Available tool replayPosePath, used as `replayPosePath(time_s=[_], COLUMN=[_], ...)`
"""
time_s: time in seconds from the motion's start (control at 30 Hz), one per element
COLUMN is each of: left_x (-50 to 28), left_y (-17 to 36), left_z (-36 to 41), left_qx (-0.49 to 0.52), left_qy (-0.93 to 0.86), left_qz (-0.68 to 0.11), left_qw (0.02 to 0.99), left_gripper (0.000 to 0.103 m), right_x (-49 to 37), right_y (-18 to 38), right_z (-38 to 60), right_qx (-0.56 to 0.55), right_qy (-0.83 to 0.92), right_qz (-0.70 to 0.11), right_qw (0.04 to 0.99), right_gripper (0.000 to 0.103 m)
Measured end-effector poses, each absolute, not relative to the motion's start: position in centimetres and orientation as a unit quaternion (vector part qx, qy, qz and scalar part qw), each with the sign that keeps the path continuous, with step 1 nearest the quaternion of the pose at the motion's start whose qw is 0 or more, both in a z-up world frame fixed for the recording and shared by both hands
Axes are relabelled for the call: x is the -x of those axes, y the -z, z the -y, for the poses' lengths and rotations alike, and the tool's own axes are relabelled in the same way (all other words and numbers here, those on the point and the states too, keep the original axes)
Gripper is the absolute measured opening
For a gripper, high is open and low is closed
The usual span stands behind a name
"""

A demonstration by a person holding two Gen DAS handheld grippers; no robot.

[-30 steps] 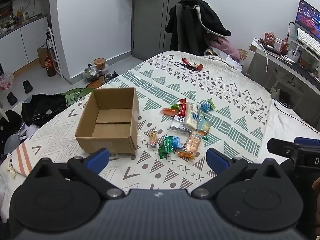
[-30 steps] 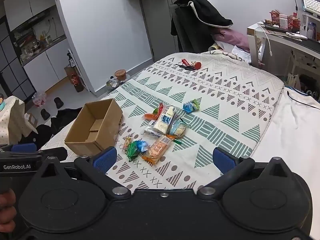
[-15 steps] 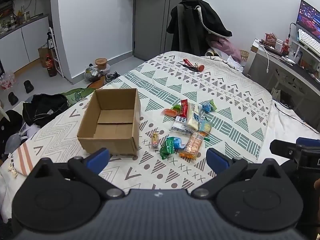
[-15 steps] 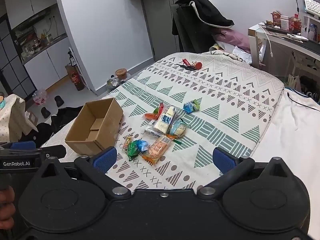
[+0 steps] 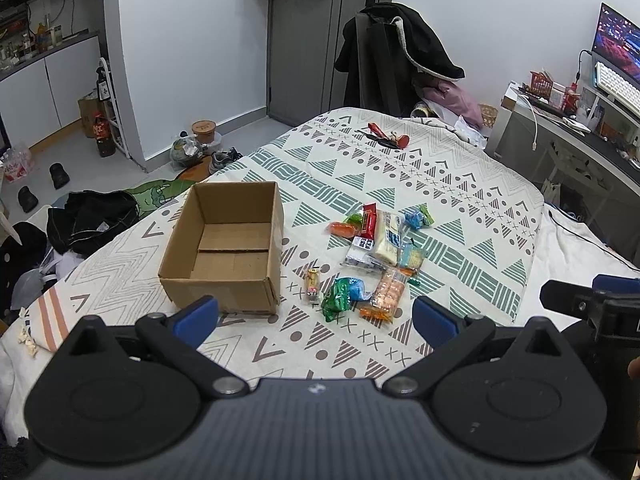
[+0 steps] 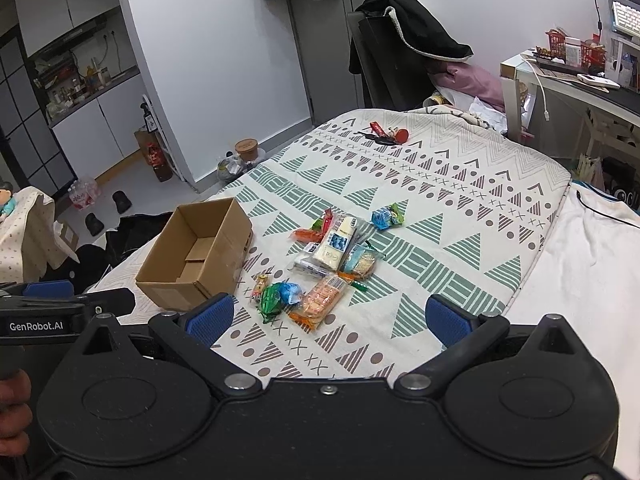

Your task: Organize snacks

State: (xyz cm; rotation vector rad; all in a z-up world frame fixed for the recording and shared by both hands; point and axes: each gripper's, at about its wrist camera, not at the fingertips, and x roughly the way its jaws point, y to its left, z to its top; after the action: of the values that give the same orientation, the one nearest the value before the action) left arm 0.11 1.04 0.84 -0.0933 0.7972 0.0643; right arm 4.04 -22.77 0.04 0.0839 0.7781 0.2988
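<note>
Through my left camera I saw the left gripper (image 5: 316, 316) spread wide above the patterned blanket (image 5: 460, 184), an empty cardboard box (image 5: 228, 248) just left of the scattered snack packets (image 5: 376, 252).

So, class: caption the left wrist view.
Open left gripper faces an empty cardboard box beside scattered snacks on a bed.

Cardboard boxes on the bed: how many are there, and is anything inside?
1. The open cardboard box sits on the patterned blanket, left of the snack pile. What shows of its floor is bare; the near inside wall is hidden.
</note>
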Motion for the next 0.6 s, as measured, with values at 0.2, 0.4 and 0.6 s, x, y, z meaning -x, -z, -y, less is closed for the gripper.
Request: replayPosePath(time_s=[0.2,0.4,0.6], left_x=[0.0,0.2,0.4], left_y=[-1.1,-1.6,-1.9], left_z=[-1.2,-1.6,-2.0], left_qx=[0.047,0.048,0.050], left_qy=[-0.032,-0.032,-0.031], left_qz=[-0.386,-0.386,-0.385], left_qw=[0.921,0.921,0.921], left_gripper=[0.103,0.103,0.103], right_x=[-4.0,-3.7,-3.7], right_y=[-0.1,-0.1,-0.1], right_z=[22.6,22.3,22.3], right_qx=[-0.041,-0.042,-0.042], right_qy=[-0.144,-0.149,-0.155], right_qz=[-0.379,-0.377,-0.380], right_qw=[0.913,0.913,0.911], right_gripper=[0.103,0.103,0.103])
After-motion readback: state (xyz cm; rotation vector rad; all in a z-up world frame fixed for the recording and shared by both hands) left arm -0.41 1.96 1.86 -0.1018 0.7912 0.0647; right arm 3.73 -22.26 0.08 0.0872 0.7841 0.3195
